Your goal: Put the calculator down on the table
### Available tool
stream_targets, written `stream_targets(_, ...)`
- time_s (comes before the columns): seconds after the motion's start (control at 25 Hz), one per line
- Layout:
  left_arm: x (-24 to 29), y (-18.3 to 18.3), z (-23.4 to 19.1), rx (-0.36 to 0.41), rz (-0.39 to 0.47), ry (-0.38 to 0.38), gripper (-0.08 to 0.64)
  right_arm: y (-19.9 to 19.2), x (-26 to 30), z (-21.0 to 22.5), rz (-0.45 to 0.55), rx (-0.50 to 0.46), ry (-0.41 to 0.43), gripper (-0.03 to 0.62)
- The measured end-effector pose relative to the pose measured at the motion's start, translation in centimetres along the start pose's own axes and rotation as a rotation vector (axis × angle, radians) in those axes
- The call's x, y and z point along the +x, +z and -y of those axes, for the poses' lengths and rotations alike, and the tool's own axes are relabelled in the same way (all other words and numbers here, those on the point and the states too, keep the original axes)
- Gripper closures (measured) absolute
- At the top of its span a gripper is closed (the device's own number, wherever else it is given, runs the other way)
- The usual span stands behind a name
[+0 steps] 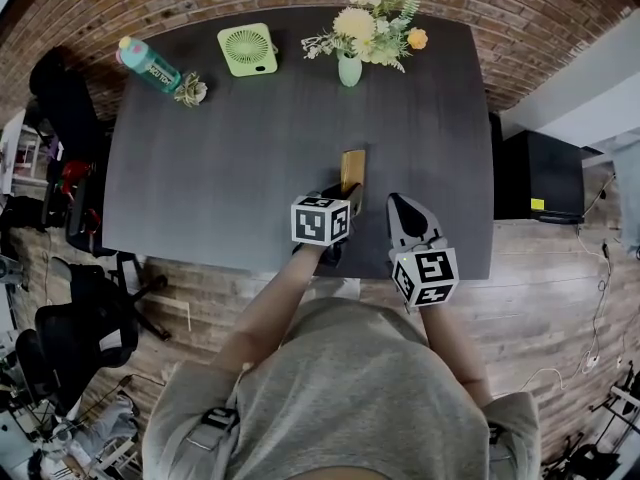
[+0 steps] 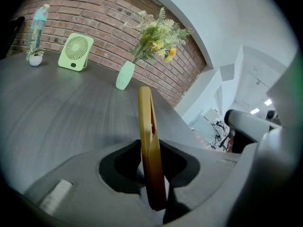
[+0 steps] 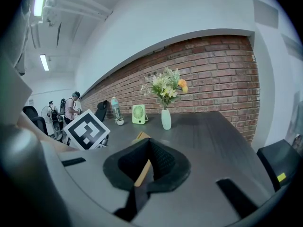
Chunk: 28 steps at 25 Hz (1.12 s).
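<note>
One gripper matters here: the left gripper (image 1: 338, 196) has its jaws clamped on the near end of the calculator (image 1: 352, 173). It stands on edge, its long axis pointing away over the bench (image 1: 220, 138). The right gripper (image 1: 401, 206), jaws together and empty, sits just beside. Whether the calculator's far end touches the bench is unclear.

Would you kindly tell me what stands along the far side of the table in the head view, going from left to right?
teal water bottle → small potted plant → green desk fan → vase of flowers
</note>
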<state>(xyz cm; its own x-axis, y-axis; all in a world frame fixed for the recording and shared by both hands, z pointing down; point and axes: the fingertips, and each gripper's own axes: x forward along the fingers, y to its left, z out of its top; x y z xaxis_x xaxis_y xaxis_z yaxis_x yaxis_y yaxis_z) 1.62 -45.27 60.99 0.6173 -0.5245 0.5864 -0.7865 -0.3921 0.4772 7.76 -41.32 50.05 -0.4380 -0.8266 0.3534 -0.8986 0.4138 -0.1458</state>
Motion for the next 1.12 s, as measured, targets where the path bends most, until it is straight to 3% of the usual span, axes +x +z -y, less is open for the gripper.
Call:
stream_targets(0.28,1.3,-0.1,-1.0,-0.018,-0.043,0.025,0.463,0.0,0.7,0.6,-0.010,0.006,-0.006,0.589)
stream_targets(1.12,1.3,-0.3,-3.1,0.003,-0.046,0.116,0.416,-0.1,0.9,0.3,-0.014,0.001,-0.004,0.589)
